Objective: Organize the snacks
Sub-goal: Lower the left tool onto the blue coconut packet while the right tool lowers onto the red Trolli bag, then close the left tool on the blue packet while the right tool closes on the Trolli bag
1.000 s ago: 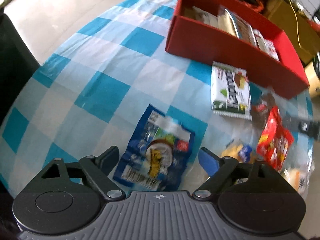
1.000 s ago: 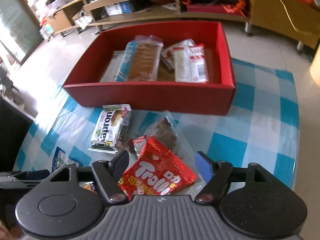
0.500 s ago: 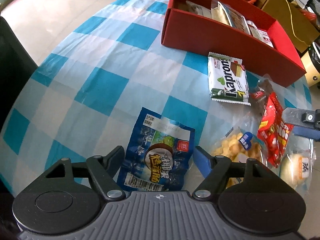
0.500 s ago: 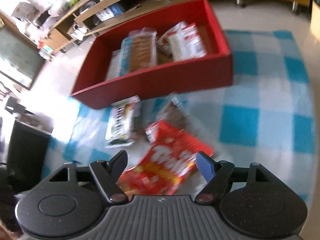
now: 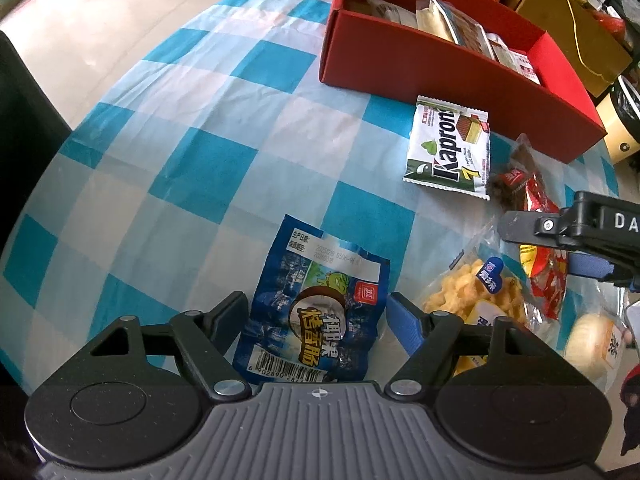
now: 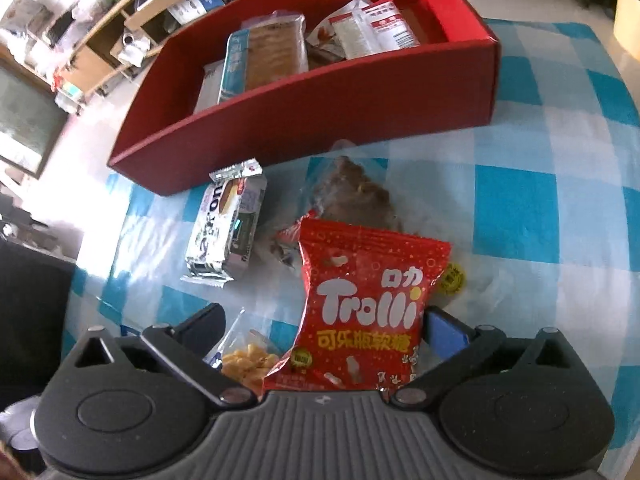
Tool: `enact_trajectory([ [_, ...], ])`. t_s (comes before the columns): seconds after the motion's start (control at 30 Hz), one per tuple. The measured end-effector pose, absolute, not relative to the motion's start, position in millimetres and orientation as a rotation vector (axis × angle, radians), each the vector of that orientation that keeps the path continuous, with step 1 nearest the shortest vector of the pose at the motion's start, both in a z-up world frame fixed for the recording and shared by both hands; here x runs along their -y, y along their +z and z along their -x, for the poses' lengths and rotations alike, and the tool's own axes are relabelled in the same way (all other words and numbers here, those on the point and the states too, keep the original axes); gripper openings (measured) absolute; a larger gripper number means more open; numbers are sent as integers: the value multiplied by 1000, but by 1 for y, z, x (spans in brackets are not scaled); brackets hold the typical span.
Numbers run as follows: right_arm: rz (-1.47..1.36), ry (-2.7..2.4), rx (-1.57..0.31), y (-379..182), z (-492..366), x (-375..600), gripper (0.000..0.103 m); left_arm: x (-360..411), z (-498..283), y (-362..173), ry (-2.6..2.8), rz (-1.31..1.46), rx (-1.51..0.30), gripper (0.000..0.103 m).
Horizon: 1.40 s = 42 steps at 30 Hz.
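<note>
A red box [image 5: 448,68] with several snack packs inside stands at the far side of the checked table; it also shows in the right wrist view [image 6: 320,100]. My left gripper [image 5: 316,316] is open, its fingers on either side of a blue snack packet [image 5: 320,316] lying flat on the cloth. My right gripper [image 6: 324,328] is open around a red Trolli bag [image 6: 368,304], which lies on other packets. The right gripper also shows in the left wrist view [image 5: 560,240] over the red bag [image 5: 544,264].
A white Kapron wafer pack [image 5: 450,148] lies in front of the box. A clear bag of yellow puffs [image 5: 476,304], a brown snack in clear wrap [image 6: 356,196] and a round bun pack [image 5: 592,340] lie nearby. The table edge [image 5: 80,120] curves at left.
My left gripper has closed in on the blue packet, which now sits between its fingers. My right gripper has swung and lowered around the Trolli bag.
</note>
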State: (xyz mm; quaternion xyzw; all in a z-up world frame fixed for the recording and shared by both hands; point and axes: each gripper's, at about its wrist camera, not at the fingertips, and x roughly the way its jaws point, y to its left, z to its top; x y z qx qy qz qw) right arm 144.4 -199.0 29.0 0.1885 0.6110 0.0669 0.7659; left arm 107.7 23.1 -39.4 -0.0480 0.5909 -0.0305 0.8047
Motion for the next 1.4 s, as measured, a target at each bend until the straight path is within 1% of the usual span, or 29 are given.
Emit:
enact_trajectory([
  [0.1, -354, 166, -1335, 29, -145, 193, 103, -21, -108, -40, -65, 93, -1264, 82],
  [0.13, -348, 167, -1327, 28, -143, 192, 103, -21, -108, -40, -67, 90, -1265, 84],
  [0.3, -307, 162, -1224, 28, -124, 185, 103, -20, -108, -41, -61, 83, -1261, 87],
  [0.37, -243, 179, -1236, 27, -127, 179, 103, -21, -109, -41, -40, 82, -1257, 89],
  [0.5, -248, 195, -1240, 27, -127, 181, 103, -21, -112, -45, -13, 58, -1249, 93],
  [0.57, -232, 197, -1232, 28, -126, 182, 95, -15, -110, -47, -13, 12, -1247, 94],
  [0.6, -207, 190, -1227, 30, -124, 183, 84, -12, -109, -49, -13, -14, -1245, 94],
  [0.63, -162, 178, -1219, 31, -122, 182, 69, -10, -107, -49, -11, -30, -1238, 94],
  [0.67, -122, 172, -1210, 34, -119, 182, 62, -10, -107, -48, -12, -23, -1239, 92],
  [0.73, -96, 182, -1198, 36, -114, 185, 57, -11, -107, -47, -9, -10, -1242, 89],
  [0.83, -119, 194, -1199, 39, -112, 193, 53, -12, -107, -41, 2, -8, -1228, 75],
  [1.0, -111, 194, -1143, 58, -108, 196, 52, -12, -107, -38, -5, 15, -1231, 75],
  [1.17, -144, 197, -1076, 79, -104, 203, 52, -12, -107, -25, -13, 28, -1189, 75],
  [1.4, -106, 204, -1068, 79, -109, 195, 52, -3, -110, -11, -26, 33, -1141, 75],
])
